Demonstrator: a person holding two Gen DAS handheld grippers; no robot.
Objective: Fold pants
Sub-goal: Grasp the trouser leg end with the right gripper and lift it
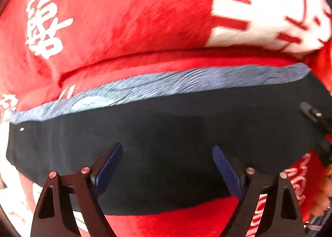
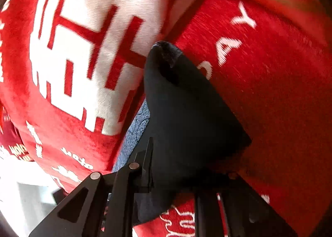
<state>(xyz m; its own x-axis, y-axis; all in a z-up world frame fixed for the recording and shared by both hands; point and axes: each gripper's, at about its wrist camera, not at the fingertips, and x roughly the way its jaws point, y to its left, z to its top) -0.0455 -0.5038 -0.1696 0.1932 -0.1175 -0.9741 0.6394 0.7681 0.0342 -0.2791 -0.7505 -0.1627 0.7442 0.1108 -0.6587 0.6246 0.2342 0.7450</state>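
While the left gripper (image 1: 167,171) hangs spread wide over the pants (image 1: 166,137), pinching nothing, the right gripper (image 2: 172,174) is clamped on a raised fold of them. They lie dark, blue lining (image 1: 157,89) showing, on a red blanket (image 1: 128,13).

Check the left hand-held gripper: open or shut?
Open: the left hand-held gripper has its blue pads wide apart above the black pants, gripping nothing.

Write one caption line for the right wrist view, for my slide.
Right gripper shut on a raised fold of the black pants above a red and white blanket.
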